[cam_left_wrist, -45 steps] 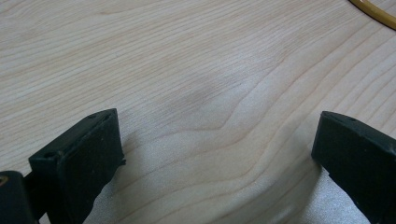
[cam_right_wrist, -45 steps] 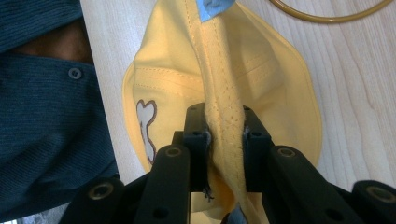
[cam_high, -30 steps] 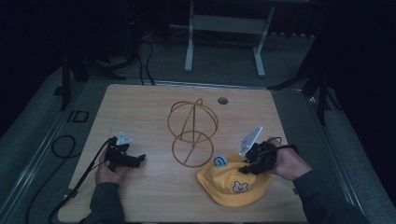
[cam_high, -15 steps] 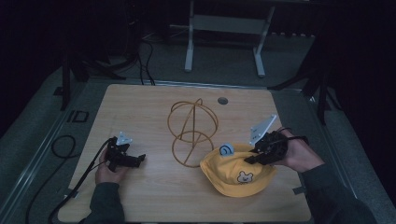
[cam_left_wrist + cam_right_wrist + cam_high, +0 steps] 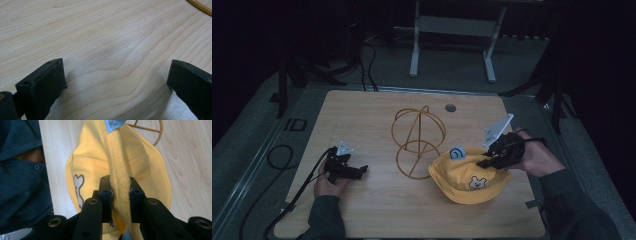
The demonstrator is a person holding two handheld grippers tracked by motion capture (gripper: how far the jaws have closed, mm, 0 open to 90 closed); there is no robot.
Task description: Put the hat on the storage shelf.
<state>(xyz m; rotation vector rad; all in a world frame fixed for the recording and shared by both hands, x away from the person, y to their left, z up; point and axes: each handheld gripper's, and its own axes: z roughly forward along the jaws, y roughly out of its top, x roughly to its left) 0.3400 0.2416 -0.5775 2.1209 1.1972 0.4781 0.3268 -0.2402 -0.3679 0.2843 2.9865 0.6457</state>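
1. Dark surroundings are seen around a pale wooden tabletop [image 5: 377, 120], with a metal frame stand [image 5: 452, 30] on the floor beyond its far edge.
2. Near the middle of the tabletop a gold wire stand [image 5: 418, 140] is placed upright; it is made of rings and rods, with a smaller ring at its base.
3. A yellow hat [image 5: 467, 175] is found just to the right of the wire stand, at the right side of the tabletop towards the near edge. A bear figure is stitched on the side turned to the person, and a small blue patch [image 5: 457, 152] is seen at its upper edge.
4. The right tongs [image 5: 490, 161] are clenched on the yellow hat: in the right gripper view a stitched fold of the fabric [image 5: 120, 192] is pinched between the two black jaws, and the rest of the hat hangs away from them over the wood.
5. The right tongs are held by a hand in a dark sleeve [image 5: 572, 205], which enters from the lower right.
6. The left tongs [image 5: 360, 171] are held low over the tabletop at its left side, well apart from the hat and the wire stand.
7. In the left gripper view the left tongs [image 5: 116, 82] are released: the jaws stand wide apart with bare wood between them, and nothing is gripped.
8. A black cable [image 5: 287, 200] is trailed from the left tongs over the table's left edge.
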